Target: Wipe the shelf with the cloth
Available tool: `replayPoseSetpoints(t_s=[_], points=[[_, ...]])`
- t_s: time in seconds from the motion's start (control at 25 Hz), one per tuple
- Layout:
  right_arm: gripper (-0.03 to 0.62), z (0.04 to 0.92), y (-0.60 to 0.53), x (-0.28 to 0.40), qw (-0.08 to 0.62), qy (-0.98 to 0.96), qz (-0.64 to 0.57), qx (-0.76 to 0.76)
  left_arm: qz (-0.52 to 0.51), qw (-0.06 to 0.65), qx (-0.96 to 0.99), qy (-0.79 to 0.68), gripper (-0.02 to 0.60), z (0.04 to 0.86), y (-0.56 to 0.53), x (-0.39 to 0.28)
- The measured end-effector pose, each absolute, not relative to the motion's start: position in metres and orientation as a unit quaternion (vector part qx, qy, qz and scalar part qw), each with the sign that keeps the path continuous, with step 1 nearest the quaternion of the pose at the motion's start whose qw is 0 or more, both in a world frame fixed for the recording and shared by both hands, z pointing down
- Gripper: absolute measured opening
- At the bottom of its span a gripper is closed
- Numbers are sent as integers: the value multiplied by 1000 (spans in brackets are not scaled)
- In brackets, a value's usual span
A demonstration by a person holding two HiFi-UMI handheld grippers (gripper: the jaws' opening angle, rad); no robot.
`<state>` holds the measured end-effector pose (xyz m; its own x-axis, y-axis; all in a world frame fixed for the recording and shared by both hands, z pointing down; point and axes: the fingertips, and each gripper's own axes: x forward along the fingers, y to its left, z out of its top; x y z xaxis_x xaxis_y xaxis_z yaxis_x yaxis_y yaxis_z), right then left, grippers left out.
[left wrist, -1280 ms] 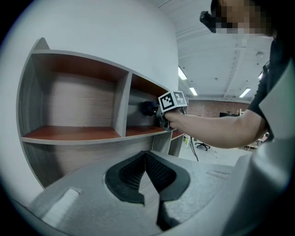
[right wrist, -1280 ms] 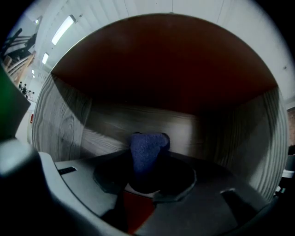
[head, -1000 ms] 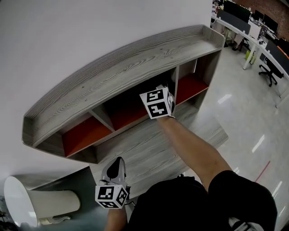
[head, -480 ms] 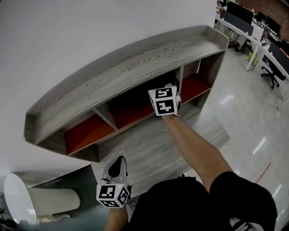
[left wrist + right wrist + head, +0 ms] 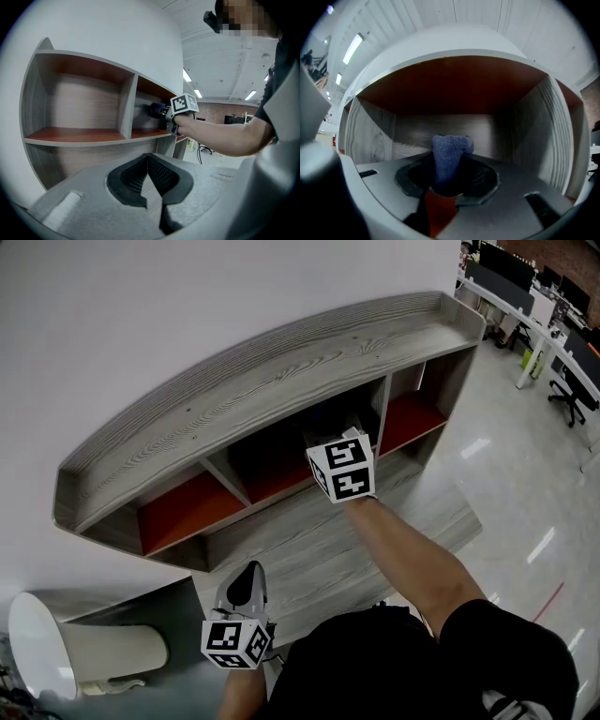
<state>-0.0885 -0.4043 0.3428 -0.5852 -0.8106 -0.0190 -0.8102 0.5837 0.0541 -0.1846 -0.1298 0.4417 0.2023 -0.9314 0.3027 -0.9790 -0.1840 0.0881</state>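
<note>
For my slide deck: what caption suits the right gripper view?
Right gripper clamps a blue cloth inside a shelf compartment.

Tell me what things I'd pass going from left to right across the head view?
White bin → left gripper → right gripper, holding the blue cloth → black office chair.

Grey wood-grain shelf [image 5: 281,371] with matt red compartment floors [image 5: 183,512]; the cloth [image 5: 449,154] is fuzzy blue terry
</note>
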Motion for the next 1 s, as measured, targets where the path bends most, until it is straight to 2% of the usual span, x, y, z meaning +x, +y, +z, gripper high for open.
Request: replayPoseSetpoints(t_s=[0.2,0.52,1.0], points=[[138,360,-371,-140,38,-926,-49,373,91,132,762,-628,9,442,-128,-188],[138,383,-337,-205,138,-950,-120,254,91,134,756,-635,9,443,-123,-193],[140,403,-347,-233,214,-934,-159,239,88,140,745,-646,10,447,-118,-200]])
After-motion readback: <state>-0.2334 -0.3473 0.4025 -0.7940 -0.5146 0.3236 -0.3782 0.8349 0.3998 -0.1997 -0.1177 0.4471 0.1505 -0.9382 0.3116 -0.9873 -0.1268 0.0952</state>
